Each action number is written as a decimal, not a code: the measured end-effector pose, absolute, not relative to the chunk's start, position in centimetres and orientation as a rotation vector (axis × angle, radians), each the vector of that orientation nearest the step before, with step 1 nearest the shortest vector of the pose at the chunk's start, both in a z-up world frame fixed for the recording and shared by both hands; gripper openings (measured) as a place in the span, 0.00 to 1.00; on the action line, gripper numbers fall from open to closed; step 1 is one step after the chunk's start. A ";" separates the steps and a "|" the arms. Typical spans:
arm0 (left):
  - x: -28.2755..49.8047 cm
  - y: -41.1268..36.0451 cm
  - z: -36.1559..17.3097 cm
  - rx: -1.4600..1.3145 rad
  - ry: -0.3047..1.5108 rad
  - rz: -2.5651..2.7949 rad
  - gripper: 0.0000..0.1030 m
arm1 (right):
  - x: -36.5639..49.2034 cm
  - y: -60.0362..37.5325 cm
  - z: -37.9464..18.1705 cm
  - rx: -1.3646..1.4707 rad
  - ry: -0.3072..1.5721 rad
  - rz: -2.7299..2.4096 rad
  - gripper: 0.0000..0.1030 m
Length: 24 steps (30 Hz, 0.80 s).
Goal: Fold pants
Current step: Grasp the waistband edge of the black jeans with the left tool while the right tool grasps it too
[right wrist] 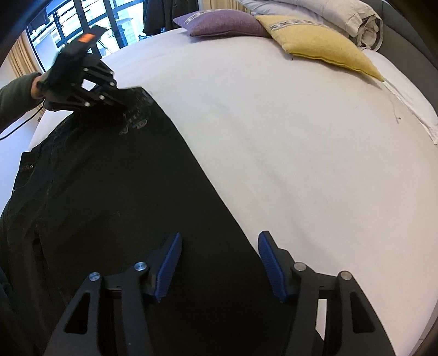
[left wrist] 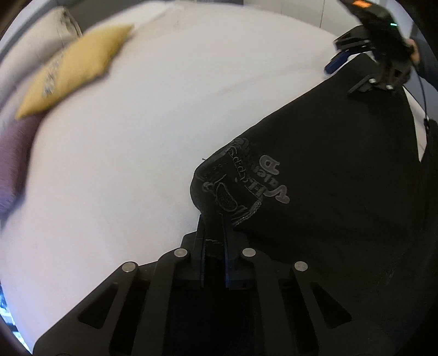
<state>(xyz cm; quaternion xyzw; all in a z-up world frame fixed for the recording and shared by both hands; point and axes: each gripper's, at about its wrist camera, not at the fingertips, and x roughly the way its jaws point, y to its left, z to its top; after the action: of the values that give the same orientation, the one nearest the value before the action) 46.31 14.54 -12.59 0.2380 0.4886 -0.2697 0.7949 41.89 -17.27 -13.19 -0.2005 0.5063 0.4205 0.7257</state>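
Observation:
Black pants (left wrist: pixel 328 191) with a grey printed emblem (left wrist: pixel 238 189) lie spread on a white bed sheet (left wrist: pixel 123 150). My left gripper (left wrist: pixel 213 221) is shut on the pants' corner beside the emblem, and the cloth bunches up between its fingers. The right wrist view shows the same grip, left gripper (right wrist: pixel 123 101) at the far corner of the pants (right wrist: pixel 123 205). My right gripper (right wrist: pixel 220 235) stands open just over the pants' near right edge, one blue pad over black cloth, the other over the sheet. From the left wrist view, the right gripper (left wrist: pixel 347 74) is at the pants' far corner.
A yellow cushion (right wrist: pixel 320 43) and a purple cushion (right wrist: pixel 221 23) lie at the head of the bed, with white pillows (right wrist: pixel 314 11) behind. A window (right wrist: pixel 82 22) is past the far side. A sleeved arm (right wrist: pixel 16 93) holds the left gripper. White sheet (right wrist: pixel 301 150) stretches right of the pants.

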 end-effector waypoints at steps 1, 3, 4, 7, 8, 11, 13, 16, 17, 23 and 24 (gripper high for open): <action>46.1 15.1 -12.1 0.507 1.034 -0.578 0.07 | 41.9 -17.1 -13.4 -0.442 1.128 0.934 0.59; 44.9 14.7 -11.5 0.522 0.976 -0.572 0.07 | 42.1 -16.9 -14.0 -0.458 1.148 0.935 0.59; 44.1 13.7 -11.5 0.539 0.949 -0.571 0.07 | 42.3 -16.7 -14.4 -0.472 1.162 0.927 0.59; 42.4 13.2 -11.4 0.586 0.872 -0.563 0.07 | 43.1 -16.5 -14.6 -0.456 1.169 0.920 0.59; 41.7 13.2 -11.1 0.587 0.844 -0.569 0.07 | 43.3 -16.5 -14.6 -0.452 1.170 0.919 0.59; 40.2 13.6 -10.2 0.564 0.761 -0.575 0.07 | 43.8 -16.3 -14.9 -0.463 1.184 0.936 0.59; 39.1 13.7 -9.8 0.574 0.720 -0.574 0.07 | 43.9 -16.0 -15.0 -0.479 1.187 0.950 0.59; 37.9 13.1 -9.2 0.607 0.690 -0.567 0.07 | 44.1 -15.5 -14.9 -0.479 1.211 0.960 0.43; 37.6 13.1 -9.1 0.608 0.681 -0.566 0.07 | 44.0 -15.2 -14.7 -0.485 1.214 0.973 0.25; 35.7 13.4 -7.5 0.585 0.648 -0.558 0.07 | 42.1 -14.4 -12.9 -0.575 1.166 0.954 0.06; 35.2 13.5 -7.1 0.581 0.640 -0.552 0.07 | 41.6 -14.5 -12.1 -0.577 1.137 0.942 0.06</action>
<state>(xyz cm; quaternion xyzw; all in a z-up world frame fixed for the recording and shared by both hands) 35.25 13.53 -7.10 0.2781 0.3063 -0.2639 0.8713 41.62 -14.53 -12.09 -0.2594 0.5110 0.4232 0.7018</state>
